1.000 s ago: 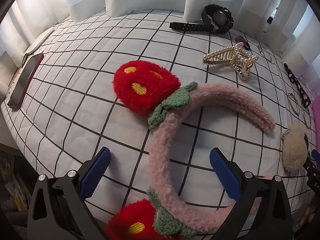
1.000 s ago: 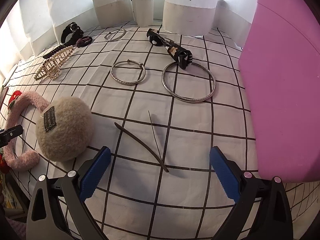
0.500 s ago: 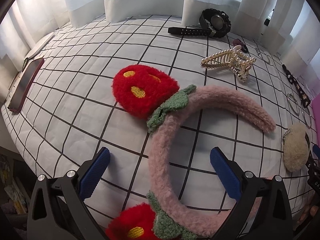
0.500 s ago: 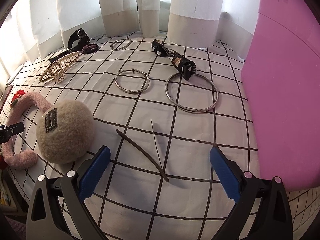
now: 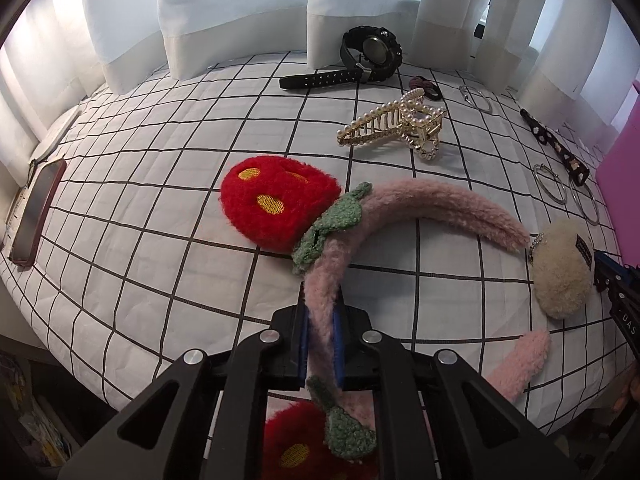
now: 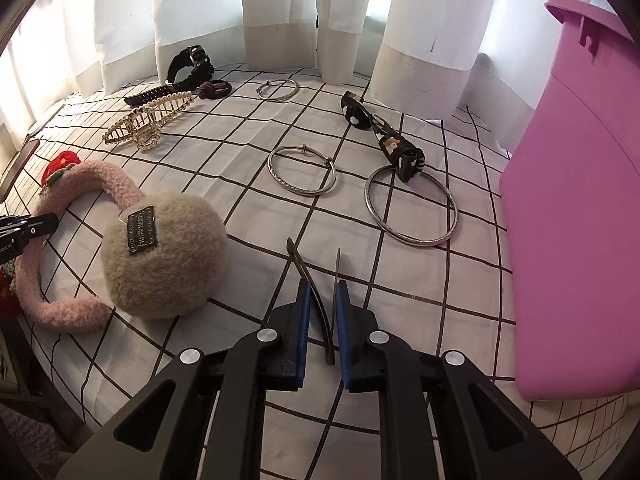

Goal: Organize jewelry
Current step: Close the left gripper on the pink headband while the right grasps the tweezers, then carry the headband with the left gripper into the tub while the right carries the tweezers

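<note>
While the left gripper (image 5: 320, 340) is squeezed tight on the pink headband (image 5: 404, 212), the fluffy band runs up from the blue pads toward 12 o'clock, then bends over to about 2 o'clock. One red strawberry (image 5: 276, 206) sits at 11 o'clock from the pads, and the other one is tucked under the gripper at 6 o'clock. The beige pom-pom (image 6: 160, 256) lies just past the band's far tip, at 3 o'clock in the left view and 10 o'clock in the right view. The right gripper (image 6: 322, 332) has closed in narrow around the thin dark hair stick (image 6: 316, 300), but I cannot tell if the pads truly pinch it. The stick's two thin legs point up toward 12 o'clock, along the fingers. The purple bin (image 6: 580, 200) stands at 3 o'clock from the right gripper, near it and well apart from the left one. So I think the right hand is the nearer one to drop its thing in, and it should turn toward 3 o'clock. The headband has a longer trip, and its long curve may bump the pom-pom on the way.
</note>
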`<act>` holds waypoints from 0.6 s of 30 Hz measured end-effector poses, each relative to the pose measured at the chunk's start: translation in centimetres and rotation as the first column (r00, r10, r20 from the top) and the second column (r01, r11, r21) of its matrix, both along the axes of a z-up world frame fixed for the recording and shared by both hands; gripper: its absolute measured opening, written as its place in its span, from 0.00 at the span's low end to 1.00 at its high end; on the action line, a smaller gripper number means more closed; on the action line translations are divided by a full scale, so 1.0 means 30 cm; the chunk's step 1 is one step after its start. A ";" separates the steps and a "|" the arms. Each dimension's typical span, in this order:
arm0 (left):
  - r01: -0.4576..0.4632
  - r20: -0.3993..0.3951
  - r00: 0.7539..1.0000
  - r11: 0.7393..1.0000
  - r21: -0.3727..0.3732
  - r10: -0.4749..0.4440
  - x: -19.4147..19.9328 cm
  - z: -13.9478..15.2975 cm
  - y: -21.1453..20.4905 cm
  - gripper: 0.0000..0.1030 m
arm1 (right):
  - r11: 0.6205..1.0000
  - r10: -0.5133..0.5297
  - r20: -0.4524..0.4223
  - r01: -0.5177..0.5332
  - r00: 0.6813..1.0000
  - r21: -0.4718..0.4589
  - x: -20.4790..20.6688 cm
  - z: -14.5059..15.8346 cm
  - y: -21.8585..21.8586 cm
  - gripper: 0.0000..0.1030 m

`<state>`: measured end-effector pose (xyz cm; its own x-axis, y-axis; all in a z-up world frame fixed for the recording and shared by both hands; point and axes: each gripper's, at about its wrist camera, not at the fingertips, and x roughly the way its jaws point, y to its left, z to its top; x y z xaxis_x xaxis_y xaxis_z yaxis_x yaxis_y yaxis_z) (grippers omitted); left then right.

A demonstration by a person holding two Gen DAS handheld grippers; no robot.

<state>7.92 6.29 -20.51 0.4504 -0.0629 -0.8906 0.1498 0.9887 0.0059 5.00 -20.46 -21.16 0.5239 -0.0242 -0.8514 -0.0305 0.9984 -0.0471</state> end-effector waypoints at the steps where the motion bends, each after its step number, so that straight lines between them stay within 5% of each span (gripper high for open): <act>1: -0.003 -0.004 1.000 1.000 -0.004 0.003 0.002 0.001 0.004 0.09 | 1.000 -0.009 0.002 0.009 1.000 0.012 -0.003 0.001 -0.006 0.12; 18: 0.008 0.094 0.996 0.998 -0.066 -0.002 0.006 0.232 0.054 0.09 | 0.994 -0.052 0.087 0.044 0.995 0.097 -0.060 0.200 0.027 0.12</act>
